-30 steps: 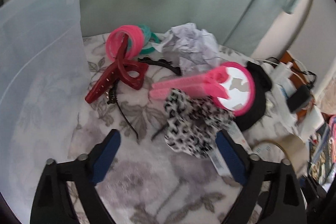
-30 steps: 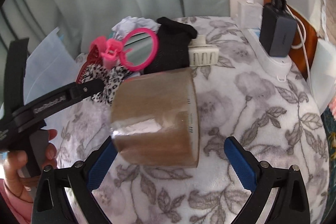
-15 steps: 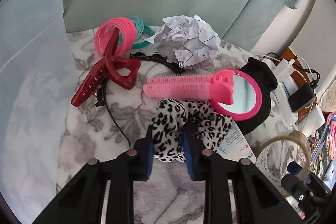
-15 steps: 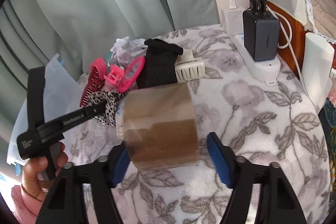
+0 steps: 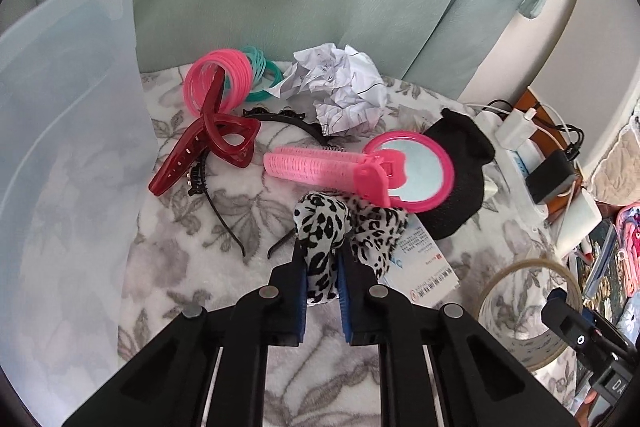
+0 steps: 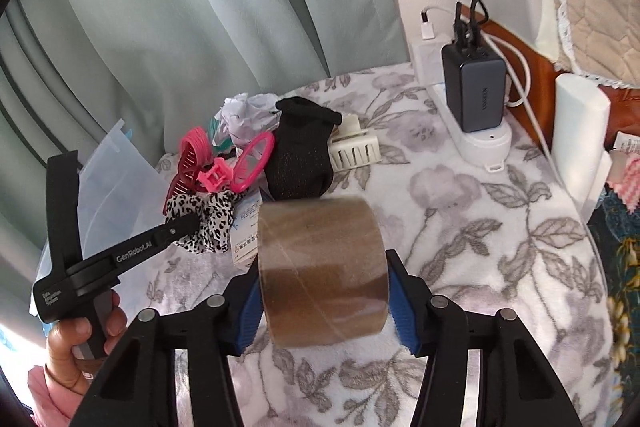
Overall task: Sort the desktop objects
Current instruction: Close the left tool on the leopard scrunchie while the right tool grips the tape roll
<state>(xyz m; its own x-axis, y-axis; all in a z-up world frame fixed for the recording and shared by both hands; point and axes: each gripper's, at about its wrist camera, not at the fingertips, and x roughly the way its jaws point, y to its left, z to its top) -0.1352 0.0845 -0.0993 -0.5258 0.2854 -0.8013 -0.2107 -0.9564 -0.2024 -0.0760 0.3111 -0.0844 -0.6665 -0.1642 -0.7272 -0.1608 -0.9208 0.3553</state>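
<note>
- Since the earlier frames both pairs of jaws have come in from wide apart: the left gripper (image 5: 323,279) now pinches the leopard scrunchie (image 5: 320,227), and the right gripper (image 6: 324,301) clamps the roll of brown tape (image 6: 322,267); both pairs are closing tighter at this moment.
- The clear plastic bin (image 5: 68,147) is the biggest thing on the desk (image 5: 180,247), standing at its left edge, much nearer the left hand than the right.
- The tape roll sits between the right jaws with its flat ends against the blue pads, its axis running across from pad to pad, and it looks clear of the cloth.
- The scrunchie stands up out of the left jaws, one loop gripped and the rest draping right over a printed card (image 5: 420,263).
- The pink curler (image 5: 316,169) and pink mirror (image 5: 416,173) lie just beyond the scrunchie; the red claw clip (image 5: 208,143) lies nearer the bin.
- Judging by this, the bin lies left of the scrunchie, so the left hand's carry would be short.
</note>
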